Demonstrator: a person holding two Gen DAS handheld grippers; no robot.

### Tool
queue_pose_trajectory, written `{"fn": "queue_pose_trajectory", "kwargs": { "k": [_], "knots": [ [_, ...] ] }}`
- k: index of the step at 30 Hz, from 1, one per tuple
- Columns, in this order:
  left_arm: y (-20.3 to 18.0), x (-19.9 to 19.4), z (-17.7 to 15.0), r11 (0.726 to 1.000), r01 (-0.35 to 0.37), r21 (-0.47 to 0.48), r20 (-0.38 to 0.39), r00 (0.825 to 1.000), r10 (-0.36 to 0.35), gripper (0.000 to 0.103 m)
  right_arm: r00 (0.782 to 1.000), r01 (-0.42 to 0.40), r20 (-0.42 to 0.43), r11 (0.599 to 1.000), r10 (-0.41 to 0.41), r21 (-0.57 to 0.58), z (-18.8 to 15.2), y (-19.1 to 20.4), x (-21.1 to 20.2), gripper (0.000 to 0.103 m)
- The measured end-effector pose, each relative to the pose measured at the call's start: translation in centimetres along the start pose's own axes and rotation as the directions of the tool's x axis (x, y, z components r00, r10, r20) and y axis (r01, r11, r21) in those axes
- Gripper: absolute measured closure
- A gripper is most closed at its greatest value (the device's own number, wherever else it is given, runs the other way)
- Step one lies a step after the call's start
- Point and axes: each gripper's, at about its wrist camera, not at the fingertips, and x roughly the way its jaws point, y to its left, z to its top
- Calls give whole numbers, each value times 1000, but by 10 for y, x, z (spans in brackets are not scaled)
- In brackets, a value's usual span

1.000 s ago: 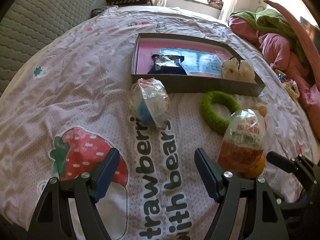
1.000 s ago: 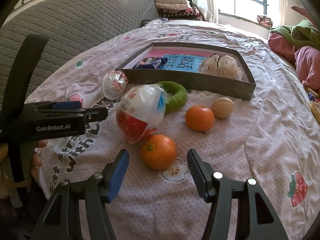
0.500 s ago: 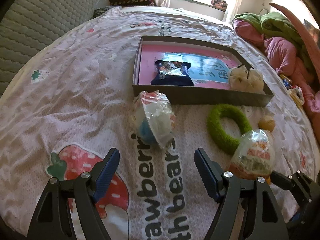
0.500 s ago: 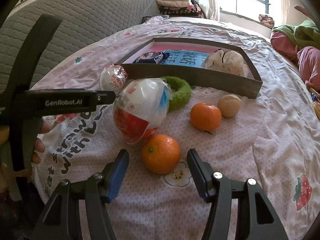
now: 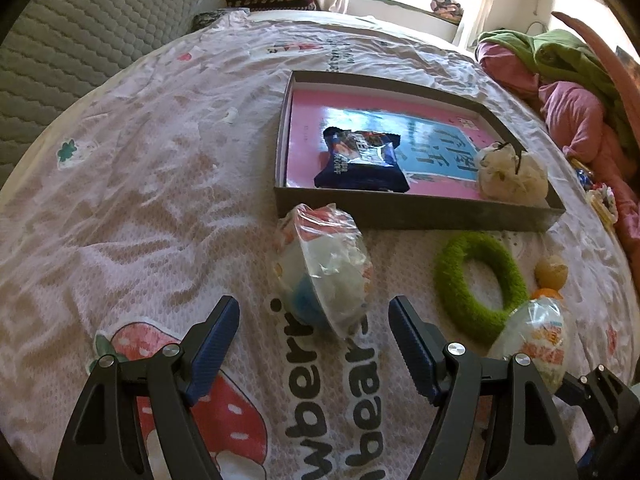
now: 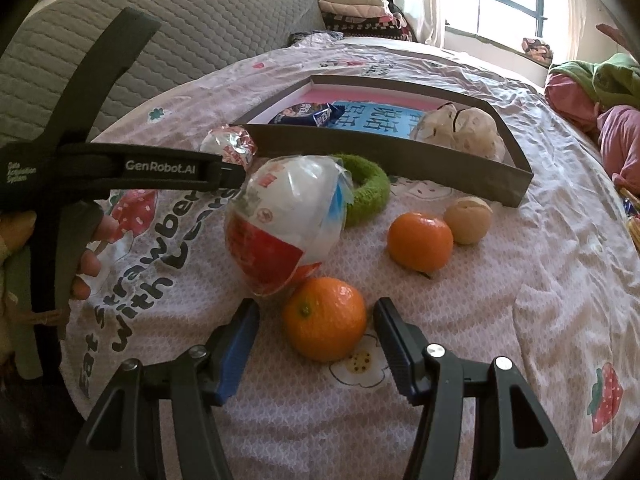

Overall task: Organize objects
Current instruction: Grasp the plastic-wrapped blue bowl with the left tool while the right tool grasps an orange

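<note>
My left gripper (image 5: 314,316) is open just short of a plastic-wrapped toy egg with a blue half (image 5: 324,272), which lies on the bedsheet ahead of the gap between the fingers. My right gripper (image 6: 316,316) is open around an orange (image 6: 324,318); its pads stand a little off the fruit on both sides. Behind it lie a bigger red-and-white wrapped egg (image 6: 284,228), a second orange (image 6: 420,242), a tan ball (image 6: 468,220) and a green fuzzy ring (image 6: 366,192). The grey tray (image 5: 420,212) holds a pink book, a dark snack packet (image 5: 360,160) and a cream pouf (image 5: 512,176).
The left gripper's black frame (image 6: 160,168) and the hand holding it (image 6: 92,256) cross the left of the right wrist view. A quilted grey headboard (image 6: 180,32) stands at the left. Pink and green bedding (image 5: 568,92) is piled at the right.
My left gripper has come forward toward the blue wrapped egg and the tray, so the egg now sits close to its fingertips. The right gripper has stayed about the orange.
</note>
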Motion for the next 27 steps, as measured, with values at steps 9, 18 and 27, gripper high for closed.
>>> {"fn": "queue_pose_trajectory", "kwargs": {
  "k": [9, 18, 27],
  "knots": [
    [3, 8, 10, 1000, -6, -11, 5, 1000, 6, 25, 1000, 8, 2, 1000, -8, -11, 1, 0, 3, 52],
    [6, 15, 15, 1000, 11, -19, 3, 1000, -11, 30, 1000, -7, 14, 1000, 7, -26, 7, 0, 3, 62],
    [1, 18, 16, 999, 32, 1, 4, 999, -32, 48, 1000, -14, 24, 999, 15, -29, 8, 1, 1, 62]
  ]
}}
